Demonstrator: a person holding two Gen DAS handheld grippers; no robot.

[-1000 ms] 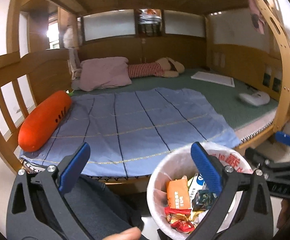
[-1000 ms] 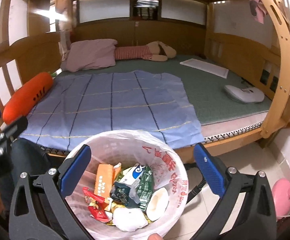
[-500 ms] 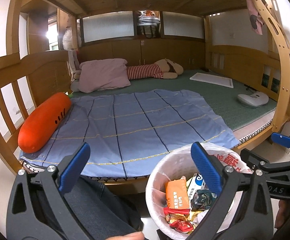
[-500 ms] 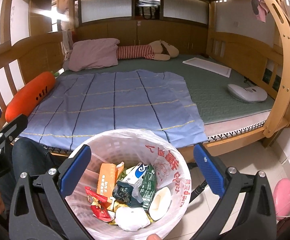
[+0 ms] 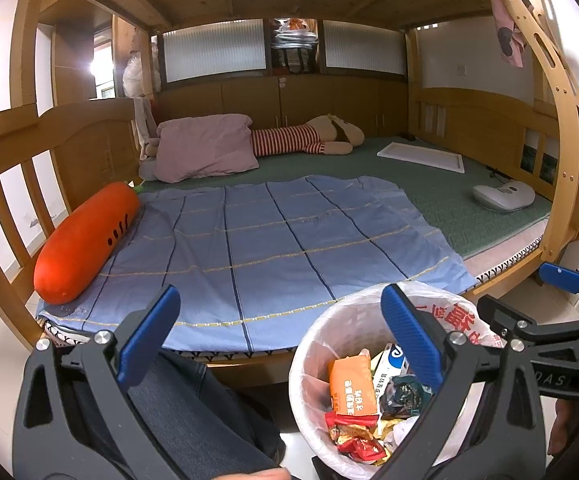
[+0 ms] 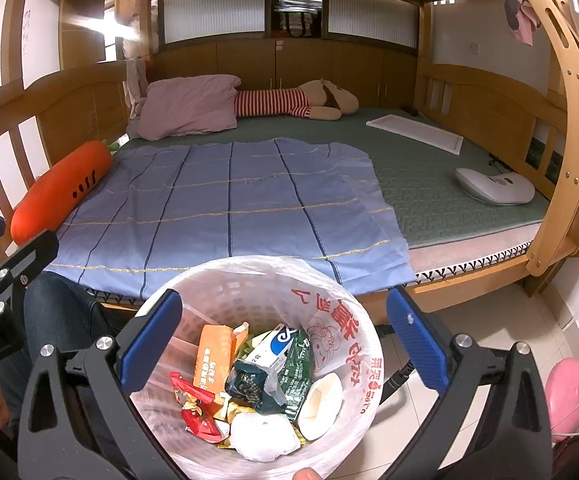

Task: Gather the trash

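A white bin lined with a printed plastic bag [image 6: 353, 344] stands on the floor at the bed's near edge; it also shows in the left wrist view [image 5: 309, 360]. Inside lie an orange packet [image 6: 213, 356], a dark green wrapper [image 6: 257, 380], red wrappers [image 6: 193, 408] and white crumpled paper [image 6: 261, 436]. My right gripper [image 6: 281, 340] is open and empty above the bin. My left gripper [image 5: 281, 340] is open and empty, left of the bin, over a jeans-clad leg [image 5: 185, 404].
A bunk bed with a blue checked sheet [image 6: 229, 204], orange carrot pillow [image 6: 61, 192], pink pillow [image 6: 189, 108], striped plush toy [image 6: 293, 102], white tray [image 6: 413, 132] and white device [image 6: 493, 186]. Wooden rails [image 5: 1, 184] and an arched ladder [image 6: 569, 120] frame it. A pink object [image 6: 565, 396] sits on the floor.
Both cameras have tilted up and pulled back slightly, showing more of the bed's ceiling. Both grippers stay open and the bin's contents are unchanged.
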